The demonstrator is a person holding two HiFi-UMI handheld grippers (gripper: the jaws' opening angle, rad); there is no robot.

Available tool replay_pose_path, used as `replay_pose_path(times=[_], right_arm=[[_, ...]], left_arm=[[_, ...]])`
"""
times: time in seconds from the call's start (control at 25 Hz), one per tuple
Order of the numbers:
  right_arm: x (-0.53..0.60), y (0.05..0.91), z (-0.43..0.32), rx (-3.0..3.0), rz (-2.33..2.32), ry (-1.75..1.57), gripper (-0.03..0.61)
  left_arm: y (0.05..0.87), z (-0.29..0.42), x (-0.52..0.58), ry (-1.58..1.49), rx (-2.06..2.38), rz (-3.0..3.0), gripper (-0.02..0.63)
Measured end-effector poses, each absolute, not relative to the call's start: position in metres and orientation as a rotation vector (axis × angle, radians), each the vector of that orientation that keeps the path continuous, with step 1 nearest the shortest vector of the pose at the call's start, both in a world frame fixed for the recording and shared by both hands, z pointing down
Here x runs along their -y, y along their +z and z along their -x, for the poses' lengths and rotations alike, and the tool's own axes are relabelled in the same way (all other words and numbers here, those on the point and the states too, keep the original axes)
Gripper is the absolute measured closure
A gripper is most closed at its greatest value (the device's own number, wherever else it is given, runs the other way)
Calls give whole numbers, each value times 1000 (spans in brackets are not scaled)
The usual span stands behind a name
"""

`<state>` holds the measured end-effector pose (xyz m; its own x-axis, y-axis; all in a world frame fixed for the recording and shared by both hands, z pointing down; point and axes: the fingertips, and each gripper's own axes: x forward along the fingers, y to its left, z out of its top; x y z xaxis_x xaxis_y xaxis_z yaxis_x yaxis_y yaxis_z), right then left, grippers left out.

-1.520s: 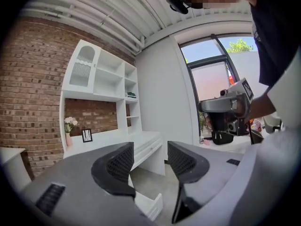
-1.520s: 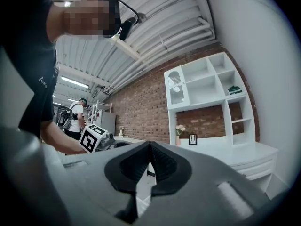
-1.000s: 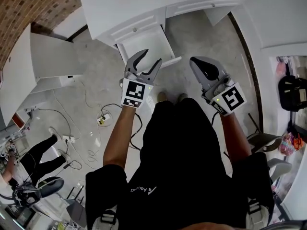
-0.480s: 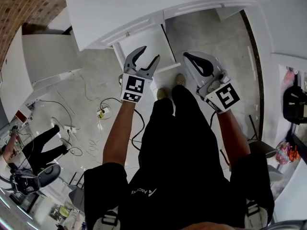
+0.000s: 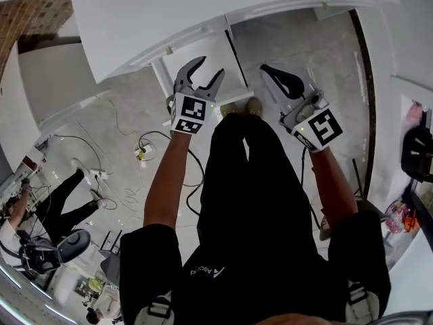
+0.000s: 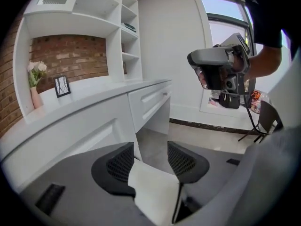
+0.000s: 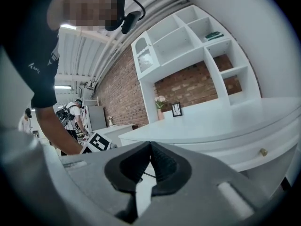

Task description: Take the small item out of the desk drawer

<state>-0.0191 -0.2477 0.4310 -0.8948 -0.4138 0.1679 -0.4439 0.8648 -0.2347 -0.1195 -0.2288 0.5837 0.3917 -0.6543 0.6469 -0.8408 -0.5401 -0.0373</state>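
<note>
Across the far side of the head view runs the white desk (image 5: 203, 12), its long front edge slanting from the near left to the far right. Below it lies grey floor (image 5: 298, 42), bare to the right of the drawer up to the dark skirting of the right wall. To the left the floor carries loose cables (image 5: 145, 156), and another person (image 5: 54, 208) sits well apart at the near left. The holder's black-clad legs (image 5: 243, 181) fill the middle, with the shoes (image 5: 240, 107) just near of the drawer front.

The desk drawer (image 5: 206, 56) stands pulled out toward the person, and its inside shows plain white. Its front rail lies just beyond the shoes. The small item cannot be made out in any view.

The left gripper (image 5: 210, 66) hangs over the drawer's near end with its jaws spread wide. In the left gripper view a white corner of the drawer shows in the gap between them; whether either pad touches it cannot be told. The right gripper (image 5: 266, 68) is held to the right of the drawer, over bare floor, apart from the drawer's right edge. Its jaws are closed tip to tip with nothing between the pads.

On the desk's far left stand a vase of flowers (image 6: 35, 86) and a small picture frame (image 6: 62, 85).
</note>
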Motion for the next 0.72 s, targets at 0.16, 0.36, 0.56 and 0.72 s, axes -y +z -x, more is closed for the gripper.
replay_pose_path(times=[0.16,0.36,0.56,0.72], right_arm=[[255,466,19,2899,-683,445,577],[263,511,28,2905,-703,472,577],[262,550,29,2892,-706,487,577],[262,578,27,2885,-701,492,577]], left_arm=[[630,115,235,917,1256,-2354,396],[690,115,242,969,1194,-2349,396],[745,118,246,1070,1159,-2334,396],[786,126,256,1170,1172,-2320,396]])
